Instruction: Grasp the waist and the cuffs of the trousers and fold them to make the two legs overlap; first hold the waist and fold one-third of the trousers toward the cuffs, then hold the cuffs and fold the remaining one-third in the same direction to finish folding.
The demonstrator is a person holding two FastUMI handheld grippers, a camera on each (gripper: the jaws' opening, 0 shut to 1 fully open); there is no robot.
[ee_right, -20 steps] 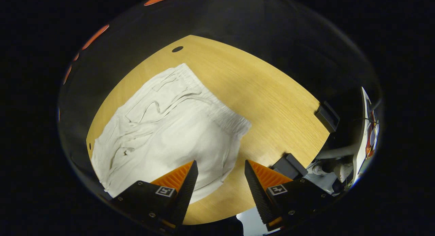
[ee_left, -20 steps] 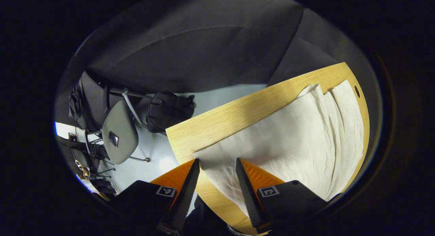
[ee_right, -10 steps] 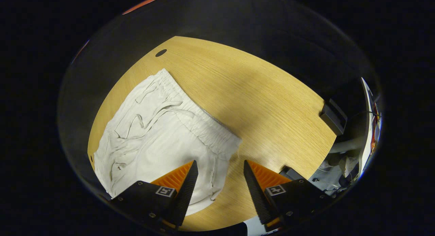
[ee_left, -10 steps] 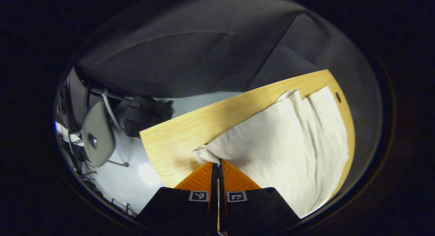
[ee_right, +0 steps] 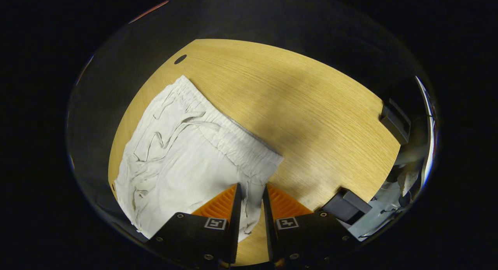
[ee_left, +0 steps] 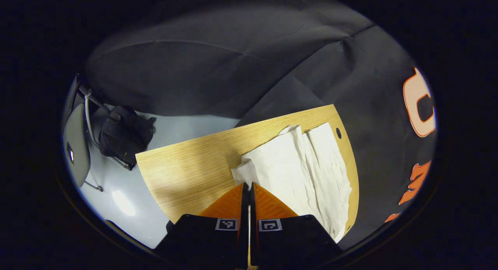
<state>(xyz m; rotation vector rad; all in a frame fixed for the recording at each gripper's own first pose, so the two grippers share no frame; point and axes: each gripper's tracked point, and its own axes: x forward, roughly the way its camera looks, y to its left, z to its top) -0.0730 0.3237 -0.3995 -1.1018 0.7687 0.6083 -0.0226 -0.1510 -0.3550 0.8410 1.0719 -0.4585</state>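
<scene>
1. My left gripper (ee_left: pixel 249 185) has its fingers pressed together on a corner of the white trousers (ee_left: pixel 299 169), at the cuff end; the pinched cloth is lifted a little and gathers into a peak right at my fingertips
2. From that pinch the two trouser legs run away from me across the wooden counter (ee_left: pixel 183 172), lying side by side with long creases down their length, toward the counter's far corner where a small dark hole sits
3. My right gripper (ee_right: pixel 251 190) has its fingers narrowed around the side edge of the trousers (ee_right: pixel 186 157) just below the waist; a fold of cloth stands between them, but a gap remains and I cannot tell whether both fingers actually press on it
4. Beyond my right fingertips the gathered elastic waistband (ee_right: pixel 229 134) runs diagonally across the counter (ee_right: pixel 311 106), flat on the wood, with a drawstring lying loose over the wrinkled front of the garment
5. Past the counter's edge in the left gripper view I see pale floor, a dark bag (ee_left: pixel 124 132) and a grey chair (ee_left: pixel 76 145)
6. In the right gripper view two dark blocks (ee_right: pixel 344 206) sit on the counter's edge to my right
</scene>
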